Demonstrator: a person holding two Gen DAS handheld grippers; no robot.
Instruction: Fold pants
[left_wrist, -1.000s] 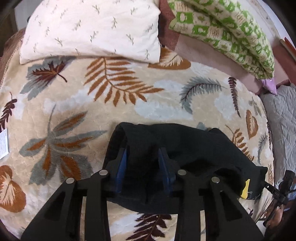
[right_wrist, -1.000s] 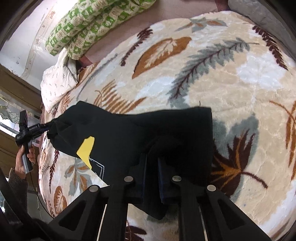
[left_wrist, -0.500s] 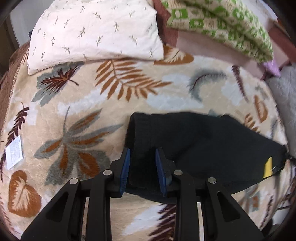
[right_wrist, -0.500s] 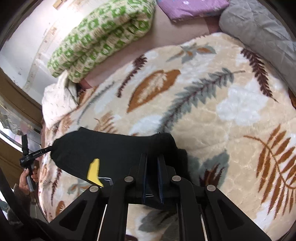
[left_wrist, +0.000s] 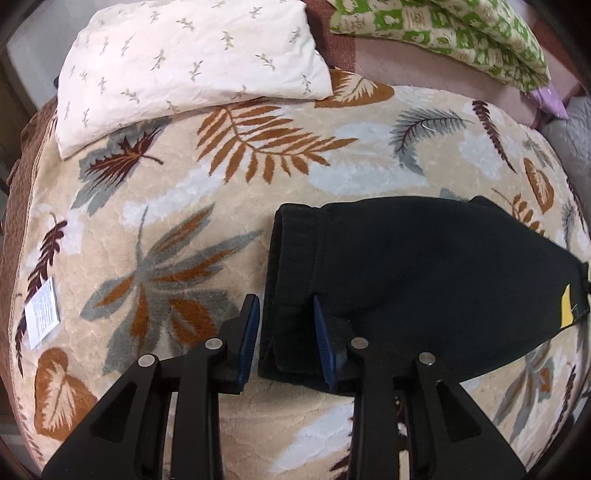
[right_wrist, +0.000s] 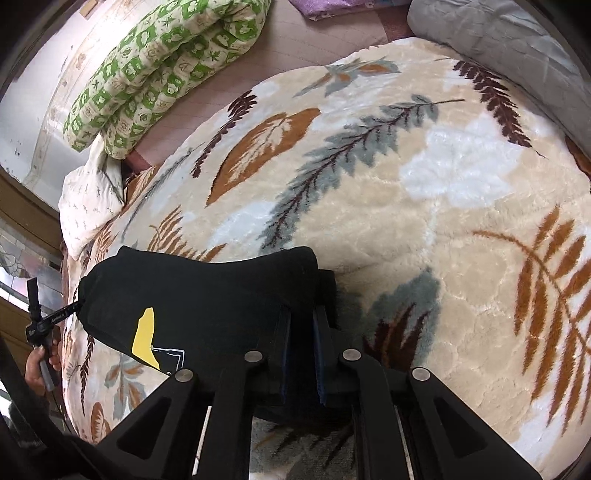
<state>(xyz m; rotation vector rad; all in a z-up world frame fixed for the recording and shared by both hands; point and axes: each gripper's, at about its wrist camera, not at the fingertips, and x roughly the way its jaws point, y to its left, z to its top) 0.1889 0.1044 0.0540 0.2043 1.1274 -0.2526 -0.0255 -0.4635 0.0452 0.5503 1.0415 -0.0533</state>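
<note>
Black pants (left_wrist: 406, 273) lie folded over on a leaf-patterned blanket (left_wrist: 221, 206), with a yellow patch (left_wrist: 566, 308) at their right end. My left gripper (left_wrist: 286, 314) has its blue-padded jaws apart around the folded left edge of the pants, near the hem band. In the right wrist view the pants (right_wrist: 207, 295) stretch leftward, and my right gripper (right_wrist: 301, 325) is shut on their near right corner. The left gripper (right_wrist: 40, 321) shows small at the far left end of the pants.
A white pillow (left_wrist: 184, 62) lies at the head of the bed. A green patterned quilt (left_wrist: 443, 33) lies beside it, and it also shows in the right wrist view (right_wrist: 162, 70). A grey quilt (right_wrist: 509, 55) lies at the right. A white label (left_wrist: 41, 314) sits on the blanket's left edge.
The pants were pulled out flatter and lowered onto the blanket. The left gripper's jaws have spread wider on the folded edge. The right gripper stayed shut on its corner.
</note>
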